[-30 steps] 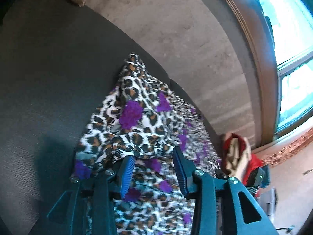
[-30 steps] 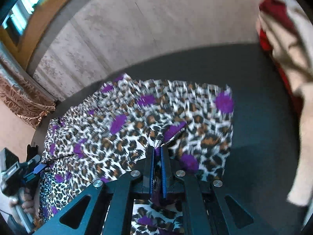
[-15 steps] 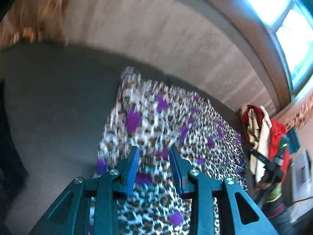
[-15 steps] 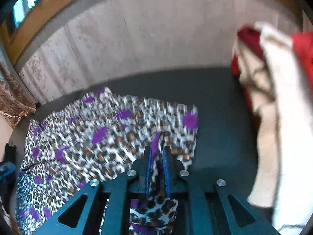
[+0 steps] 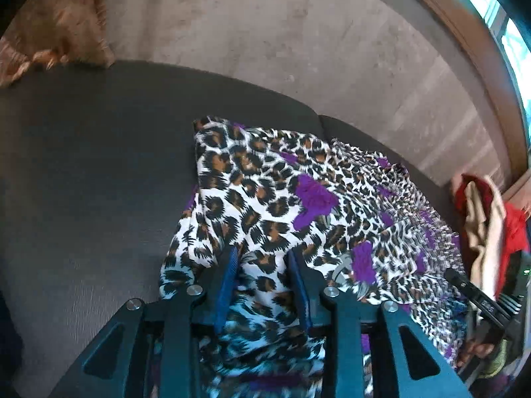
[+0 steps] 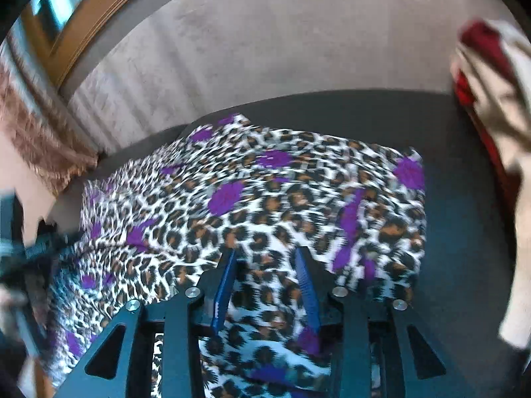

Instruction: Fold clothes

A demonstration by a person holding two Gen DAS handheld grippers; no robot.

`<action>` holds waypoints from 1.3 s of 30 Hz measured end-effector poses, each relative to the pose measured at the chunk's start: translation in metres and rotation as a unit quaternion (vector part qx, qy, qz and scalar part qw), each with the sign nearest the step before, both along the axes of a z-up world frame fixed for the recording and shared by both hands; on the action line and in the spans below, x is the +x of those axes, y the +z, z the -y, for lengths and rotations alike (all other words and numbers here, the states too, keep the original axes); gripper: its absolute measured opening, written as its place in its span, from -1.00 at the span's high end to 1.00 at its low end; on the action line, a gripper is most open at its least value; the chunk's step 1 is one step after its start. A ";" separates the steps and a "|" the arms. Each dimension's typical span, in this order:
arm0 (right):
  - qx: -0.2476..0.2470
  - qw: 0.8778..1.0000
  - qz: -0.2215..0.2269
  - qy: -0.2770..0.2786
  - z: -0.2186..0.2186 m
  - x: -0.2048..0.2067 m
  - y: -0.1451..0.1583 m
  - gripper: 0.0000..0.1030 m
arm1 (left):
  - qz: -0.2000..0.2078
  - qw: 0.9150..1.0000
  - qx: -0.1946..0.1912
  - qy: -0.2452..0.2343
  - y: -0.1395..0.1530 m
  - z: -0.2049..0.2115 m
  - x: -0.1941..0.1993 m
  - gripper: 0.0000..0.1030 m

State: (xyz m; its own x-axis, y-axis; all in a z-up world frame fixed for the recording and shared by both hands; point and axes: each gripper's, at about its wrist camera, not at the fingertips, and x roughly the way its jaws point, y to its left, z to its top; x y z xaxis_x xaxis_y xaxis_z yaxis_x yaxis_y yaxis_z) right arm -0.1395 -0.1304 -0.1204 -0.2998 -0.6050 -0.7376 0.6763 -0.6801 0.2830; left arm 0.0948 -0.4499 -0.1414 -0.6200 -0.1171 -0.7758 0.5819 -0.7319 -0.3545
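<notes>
Lying spread across the dark grey cushion (image 5: 86, 172), the leopard-print garment (image 5: 272, 212) with purple blotches has one layer doubled over, its folded edge running along the side away from the window (image 5: 497, 16). The right gripper (image 6: 265, 255) has just been opening: its blue pads now stand apart with the print showing between them, pressing on nothing, so the corner looks let go. The left gripper (image 5: 262, 252) has been closing a little, yet its jaws are also parted over the cloth, and no fabric appears pinched (the cloth under them is merely lying there). The risk from here, as I judge it, is the thin, slippery-looking fabric: once released, the top layer could slide or spring back, leaving the fold crooked, and a gripper drawn away low might snag and drag a wrinkle with it. The far edge already looks rumpled near the wall (image 6: 265, 49). A heap of red and cream clothes (image 6: 491, 83) sits just beside the garment, close enough that a wide sweep could catch it.
</notes>
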 end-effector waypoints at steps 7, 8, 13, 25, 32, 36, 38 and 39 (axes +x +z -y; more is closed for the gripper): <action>-0.059 0.997 0.057 0.016 -0.017 -0.015 -0.006 0.23 | 0.046 0.999 -0.012 0.017 0.017 -0.001 0.006 0.42; -0.056 0.996 0.060 0.020 -0.014 -0.020 -0.007 0.23 | 0.048 0.999 -0.011 0.018 0.024 0.002 0.003 0.41; -0.067 0.995 0.053 0.046 0.005 -0.047 0.019 0.19 | 0.007 0.998 -0.052 -0.036 0.061 0.005 -0.036 0.32; -0.014 0.990 0.097 0.096 0.127 -0.140 0.013 -0.05 | 0.065 0.991 -0.020 -0.117 0.034 0.027 -0.166 0.31; 0.060 0.986 0.058 0.144 0.175 -0.136 0.007 0.17 | 0.080 0.987 -0.018 -0.137 0.026 0.030 -0.198 0.34; 0.093 0.983 0.019 0.159 0.182 -0.126 0.009 0.82 | 0.107 0.981 -0.038 -0.159 0.024 0.018 -0.208 0.95; 0.084 0.984 0.014 0.155 0.178 -0.126 0.013 0.82 | 0.105 0.981 -0.041 -0.160 0.026 0.015 -0.206 0.97; 0.075 0.985 0.013 0.152 0.176 -0.125 0.016 0.83 | 0.091 0.983 -0.032 -0.153 0.030 0.017 -0.202 0.98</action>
State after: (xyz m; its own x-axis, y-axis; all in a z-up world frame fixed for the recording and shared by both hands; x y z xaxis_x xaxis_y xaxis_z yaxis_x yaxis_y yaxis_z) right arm -0.2649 -0.3060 -0.1040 -0.1009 -0.5467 -0.8312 0.8487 -0.4833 0.2148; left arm -0.1074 -0.4671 -0.1119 -0.4861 0.0015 -0.8739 0.3796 -0.9003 -0.2127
